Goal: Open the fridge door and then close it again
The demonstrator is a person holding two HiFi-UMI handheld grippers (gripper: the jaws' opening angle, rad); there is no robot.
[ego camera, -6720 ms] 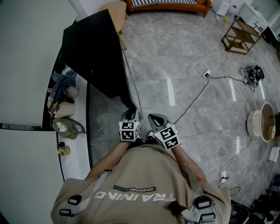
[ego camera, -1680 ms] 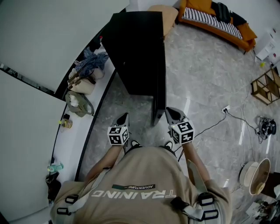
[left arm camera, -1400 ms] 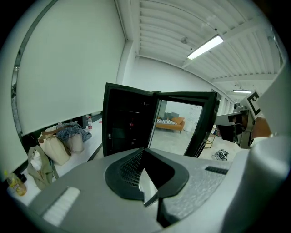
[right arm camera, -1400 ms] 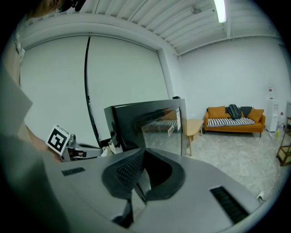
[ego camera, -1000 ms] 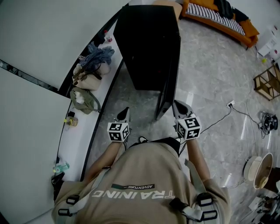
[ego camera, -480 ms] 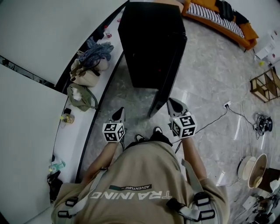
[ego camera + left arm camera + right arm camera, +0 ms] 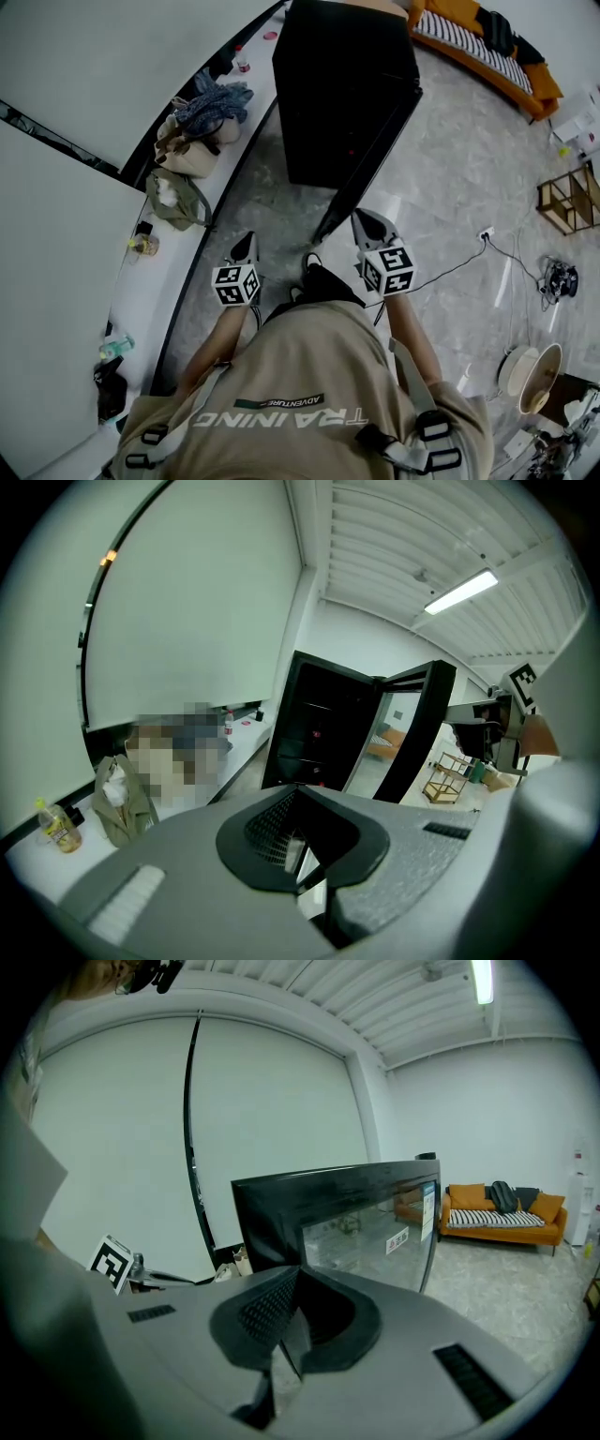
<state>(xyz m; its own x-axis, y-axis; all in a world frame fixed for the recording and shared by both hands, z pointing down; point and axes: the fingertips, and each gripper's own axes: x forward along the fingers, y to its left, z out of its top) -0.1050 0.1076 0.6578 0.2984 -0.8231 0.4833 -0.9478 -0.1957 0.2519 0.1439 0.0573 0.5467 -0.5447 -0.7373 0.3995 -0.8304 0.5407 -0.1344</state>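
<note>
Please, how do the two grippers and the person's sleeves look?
The left gripper and right gripper are grey pointed wedges with dark meshed inner pads; each carries a white cube with black square markers. The person wears a beige short-sleeved shirt with black strap buckles at the shoulders.

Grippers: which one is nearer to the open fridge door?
The right gripper, just beside the door's free edge; the left gripper hangs farther off, toward the white ledge.
</note>
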